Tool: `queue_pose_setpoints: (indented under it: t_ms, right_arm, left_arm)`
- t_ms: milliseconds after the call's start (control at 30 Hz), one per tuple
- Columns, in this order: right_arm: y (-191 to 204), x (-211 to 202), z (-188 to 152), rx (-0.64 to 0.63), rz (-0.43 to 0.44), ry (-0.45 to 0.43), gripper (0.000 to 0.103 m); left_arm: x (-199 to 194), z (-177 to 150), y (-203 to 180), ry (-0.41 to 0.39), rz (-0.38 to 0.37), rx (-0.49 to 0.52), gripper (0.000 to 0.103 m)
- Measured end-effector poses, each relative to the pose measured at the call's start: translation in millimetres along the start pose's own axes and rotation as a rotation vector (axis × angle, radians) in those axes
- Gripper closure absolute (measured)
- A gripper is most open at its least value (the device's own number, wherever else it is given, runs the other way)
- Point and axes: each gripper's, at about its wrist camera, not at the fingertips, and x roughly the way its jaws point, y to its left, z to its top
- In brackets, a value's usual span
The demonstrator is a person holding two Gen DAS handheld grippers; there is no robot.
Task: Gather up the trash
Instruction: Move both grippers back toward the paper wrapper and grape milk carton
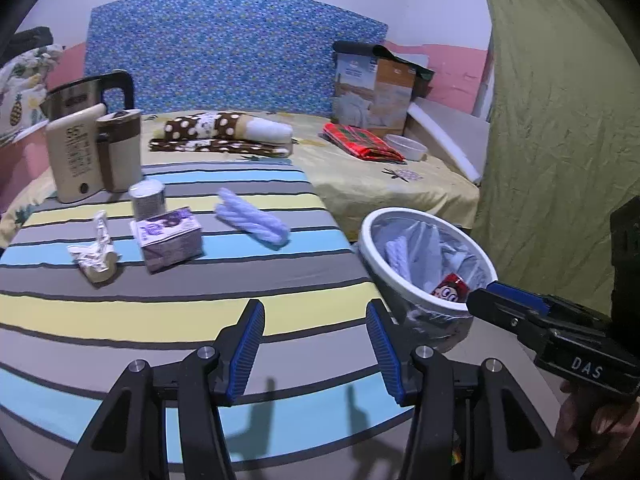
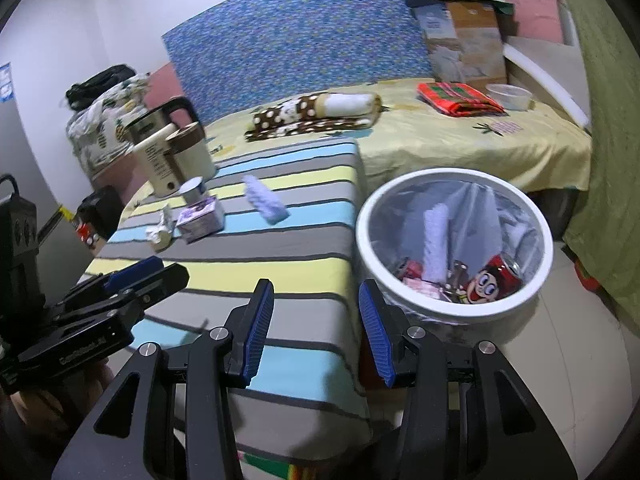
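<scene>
Two wrist fisheyes angled down, near, sharing striped bed (image 1: pixel 160 312) and bin (image 2: pixel 452 312).

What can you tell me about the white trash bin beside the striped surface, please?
The trash bin is round and white, seemingly plastic, with a thick rim and a thin clear bag lining it. It stands upright on the pale floor, close against the edge of the striped surface. It already holds trash: a red can with a cartoon face, a pale lilac knitted-looking roll leaning inside, and small bits underneath. Neither gripper touches it.
</scene>
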Motion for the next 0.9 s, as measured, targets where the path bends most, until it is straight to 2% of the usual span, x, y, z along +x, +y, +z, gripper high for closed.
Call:
queue_pose_setpoints:
  t_ms: [333,900]
  right_arm:
    - [18,16,1,-0.022,0.069,0.025,0.056]
    - [42,46,14,-0.085,0.107,0.061,0.056]
  left_arm:
    - [-4,-6,23,-0.011,0.064,-0.022,0.051]
    - [5,0,96,-0.013,0.222,-0.131,0.051]
